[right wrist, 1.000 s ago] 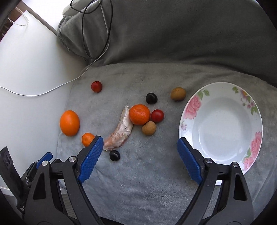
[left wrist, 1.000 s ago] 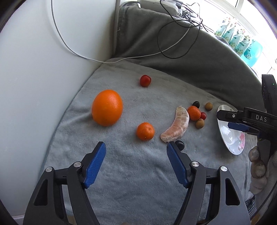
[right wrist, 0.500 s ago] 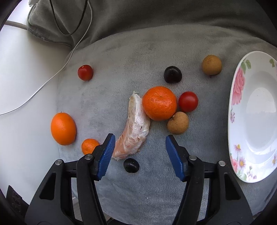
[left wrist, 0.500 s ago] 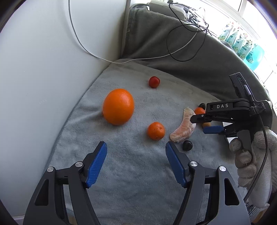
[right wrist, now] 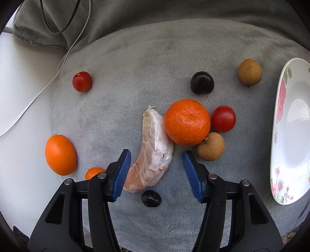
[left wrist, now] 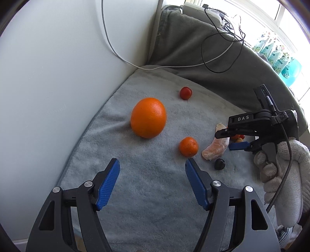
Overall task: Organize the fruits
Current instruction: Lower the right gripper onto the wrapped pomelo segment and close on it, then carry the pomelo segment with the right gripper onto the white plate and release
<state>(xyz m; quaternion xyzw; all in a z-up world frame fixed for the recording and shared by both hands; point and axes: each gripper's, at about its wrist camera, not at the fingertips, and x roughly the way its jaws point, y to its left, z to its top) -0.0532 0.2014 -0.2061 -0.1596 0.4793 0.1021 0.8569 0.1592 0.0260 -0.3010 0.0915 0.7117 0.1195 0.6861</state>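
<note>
Right gripper (left wrist: 229,140) — marked "DAS" — open over peeled segment (right wrist: 153,155).

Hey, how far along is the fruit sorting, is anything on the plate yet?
Nothing looks done: the visible part of the flowered plate holds no fruit. In hand: nothing, but the open right gripper straddles the peeled citrus segment, not yet closed. The left gripper hovers open near the small tangerine. Left: every fruit, including the big orange, the mandarin and the small fruits around it.

Grey blanket (left wrist: 147,193) by a white wall (left wrist: 48,67); perhaps a bright window (left wrist: 286,17).
</note>
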